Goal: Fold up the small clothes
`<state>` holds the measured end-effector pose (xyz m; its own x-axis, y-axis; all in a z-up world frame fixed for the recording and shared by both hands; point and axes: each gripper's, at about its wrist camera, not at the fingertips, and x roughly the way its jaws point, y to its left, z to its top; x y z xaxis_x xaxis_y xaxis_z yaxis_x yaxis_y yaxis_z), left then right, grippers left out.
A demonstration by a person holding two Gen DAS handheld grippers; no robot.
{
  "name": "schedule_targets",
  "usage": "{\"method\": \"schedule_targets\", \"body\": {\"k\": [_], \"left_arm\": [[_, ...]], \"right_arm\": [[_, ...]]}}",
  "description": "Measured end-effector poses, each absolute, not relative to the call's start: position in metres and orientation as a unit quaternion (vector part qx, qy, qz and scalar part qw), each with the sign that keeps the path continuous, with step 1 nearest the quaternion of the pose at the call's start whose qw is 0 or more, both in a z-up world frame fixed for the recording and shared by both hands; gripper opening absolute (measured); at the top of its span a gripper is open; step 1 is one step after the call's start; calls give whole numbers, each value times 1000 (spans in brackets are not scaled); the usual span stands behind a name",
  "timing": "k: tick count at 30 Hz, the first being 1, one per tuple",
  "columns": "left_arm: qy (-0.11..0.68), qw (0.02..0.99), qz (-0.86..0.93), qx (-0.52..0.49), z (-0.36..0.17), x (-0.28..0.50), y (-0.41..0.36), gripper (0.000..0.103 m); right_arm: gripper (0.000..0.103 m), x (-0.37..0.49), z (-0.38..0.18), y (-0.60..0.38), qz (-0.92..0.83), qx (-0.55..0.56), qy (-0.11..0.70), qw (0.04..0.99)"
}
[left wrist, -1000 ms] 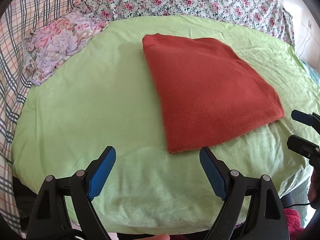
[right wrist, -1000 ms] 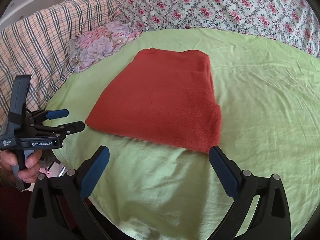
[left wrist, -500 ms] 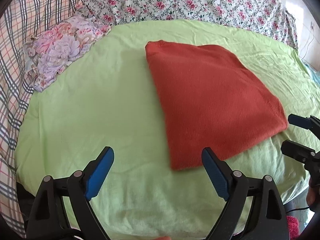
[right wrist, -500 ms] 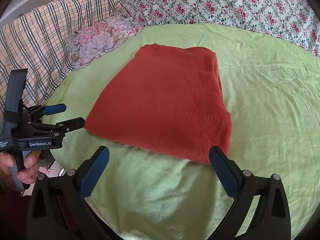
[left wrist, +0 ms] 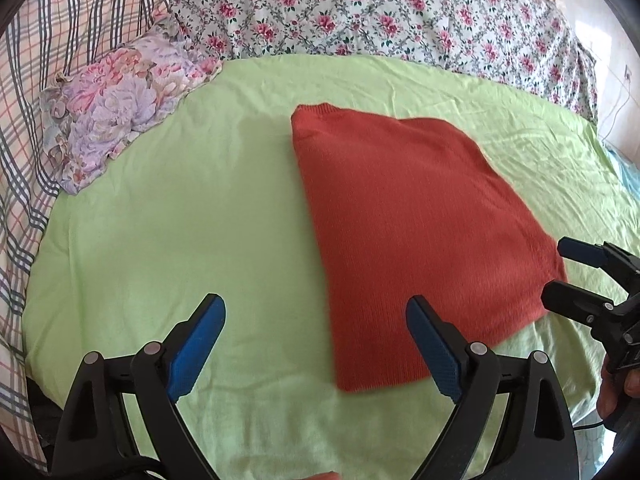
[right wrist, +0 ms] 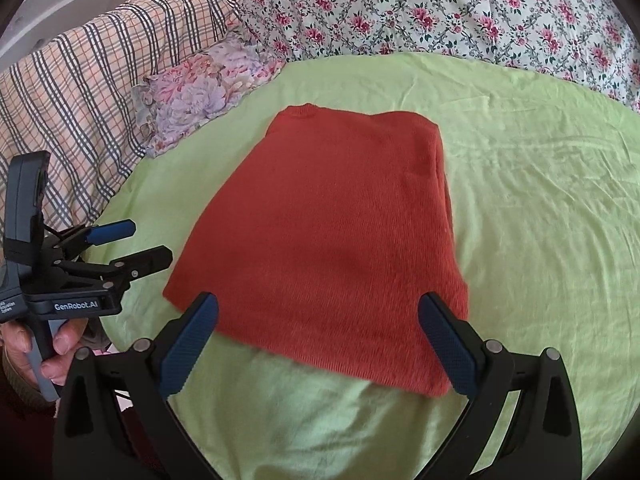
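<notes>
A red sweater [left wrist: 404, 224] is lying folded into a neat rectangle on a light green sheet [left wrist: 168, 216], filling the middle of the right wrist view and sitting toward three o'clock in the left wrist view. The left gripper [left wrist: 316, 342] is hovering at the near edge of the sheet with its blue-padded fingers [left wrist: 198, 340] spread wide and gripping nothing; the sweater's near left corner is lying between them, closer to the finger at four o'clock. The right gripper [right wrist: 318, 342] is likewise standing wide apart and empty, its two fingers [right wrist: 448, 348] framing the sweater's near edge. In the right wrist view the left gripper [right wrist: 130, 246] is showing at nine o'clock, held in a hand [right wrist: 44, 354], its tips just beside the sweater's left corner. In the left wrist view the right gripper [left wrist: 560, 270] is showing at three o'clock, its tips near the sweater's right corner. A purple flowered pillow [left wrist: 120, 108] is resting at ten o'clock, a plaid blanket [left wrist: 44, 68] is bunching beside it, and a floral quilt [left wrist: 360, 12] is spreading across twelve o'clock.
</notes>
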<state>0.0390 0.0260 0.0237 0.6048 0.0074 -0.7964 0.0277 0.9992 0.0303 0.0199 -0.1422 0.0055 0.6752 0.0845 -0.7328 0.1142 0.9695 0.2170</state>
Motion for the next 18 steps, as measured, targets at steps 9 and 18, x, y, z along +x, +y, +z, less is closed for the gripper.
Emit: {"method": "schedule_targets", "body": {"k": [9, 18], "left_arm": [[448, 893, -5, 24, 20, 56, 20, 94], [455, 890, -8, 30, 18, 61, 8, 94]], "right_arm": [[100, 37, 1, -155, -12, 137, 410, 902], [100, 44, 1, -165, -18, 145, 411, 900]]}}
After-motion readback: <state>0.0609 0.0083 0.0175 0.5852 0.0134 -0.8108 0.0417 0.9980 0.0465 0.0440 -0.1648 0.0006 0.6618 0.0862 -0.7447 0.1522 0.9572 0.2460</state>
